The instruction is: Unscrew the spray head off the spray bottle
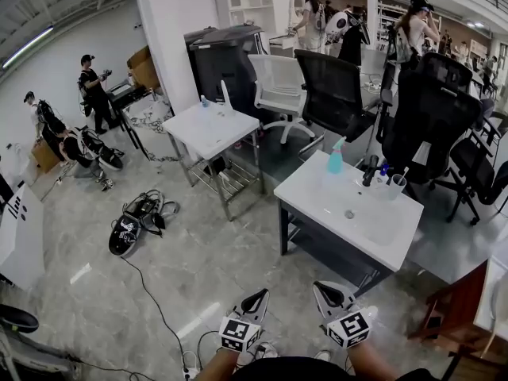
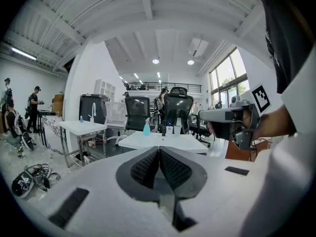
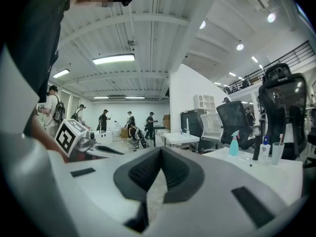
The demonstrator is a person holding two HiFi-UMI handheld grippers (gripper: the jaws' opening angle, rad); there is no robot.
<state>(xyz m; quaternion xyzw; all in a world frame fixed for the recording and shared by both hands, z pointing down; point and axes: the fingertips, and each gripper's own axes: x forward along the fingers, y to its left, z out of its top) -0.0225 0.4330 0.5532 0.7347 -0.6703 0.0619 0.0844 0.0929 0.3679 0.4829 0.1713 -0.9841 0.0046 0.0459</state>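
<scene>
Head view: high, angled steeply down, desk (image 1: 317,201) well ahead. Both gripper views: low, level, facing desk from afar; shared: spray bottle (image 2: 146,128).

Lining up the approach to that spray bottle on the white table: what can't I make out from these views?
Spray bottle: too small in all three views to tell how tightly its head sits.
Dark speck on the table: head view, too small to identify.
Cup and dark bottle beside it: head view, small, merging with the black chair behind; contents unreadable.
</scene>
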